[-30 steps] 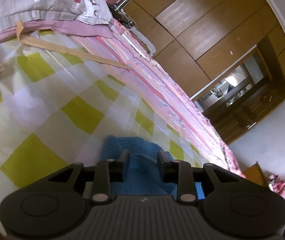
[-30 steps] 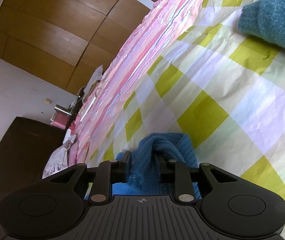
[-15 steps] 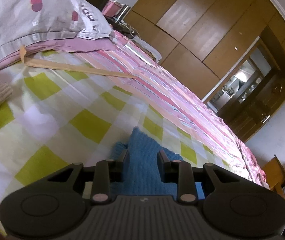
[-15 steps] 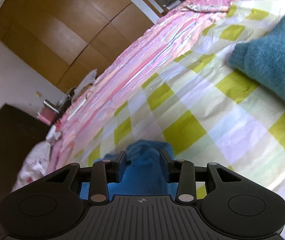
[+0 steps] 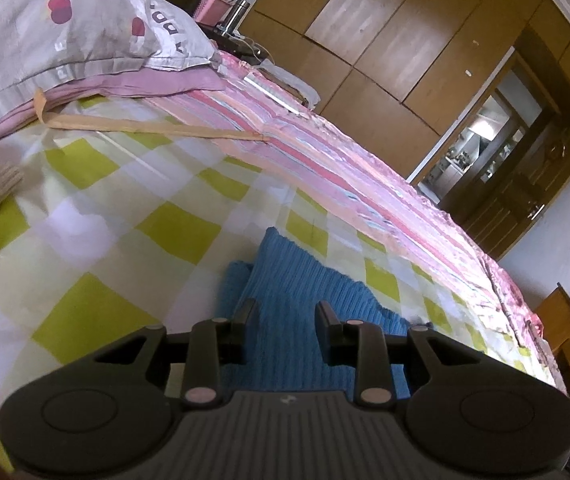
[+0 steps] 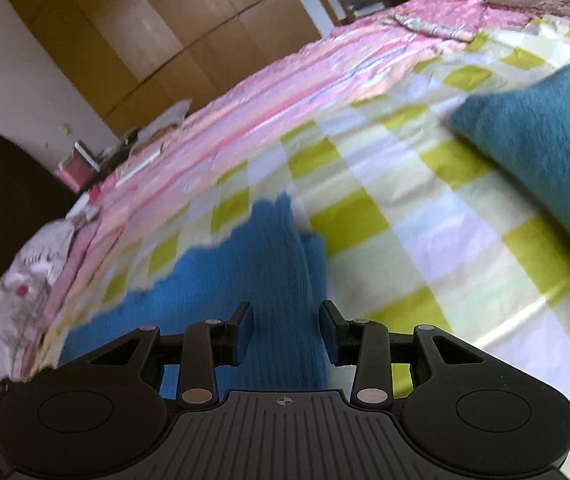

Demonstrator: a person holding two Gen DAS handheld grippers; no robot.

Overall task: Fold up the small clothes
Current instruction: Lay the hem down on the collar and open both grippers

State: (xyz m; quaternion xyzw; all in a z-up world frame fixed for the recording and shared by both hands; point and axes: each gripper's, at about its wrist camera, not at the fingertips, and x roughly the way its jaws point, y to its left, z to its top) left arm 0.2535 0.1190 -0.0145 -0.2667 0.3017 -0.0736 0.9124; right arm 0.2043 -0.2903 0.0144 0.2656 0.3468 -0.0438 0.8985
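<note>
Left wrist view: blue knit garment [image 5: 305,280] is laid flat on the checked bed cover [image 5: 97,216]; left hand-held gripper [image 5: 285,314] is spread apart, nothing held. Right hand-held gripper [image 6: 287,318] likewise released over the same knit [image 6: 245,280]. Fold should be pressed w/ edges aligned, corners squared. Ribbed, soft, thick yarn; teal fuzzy item [image 6: 545,128] nearby

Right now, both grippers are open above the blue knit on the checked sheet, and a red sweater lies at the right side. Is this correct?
Not quite: in the right wrist view the sweater is teal, not red. The left gripper and right gripper are open over the blue knit on the checked sheet.
</note>
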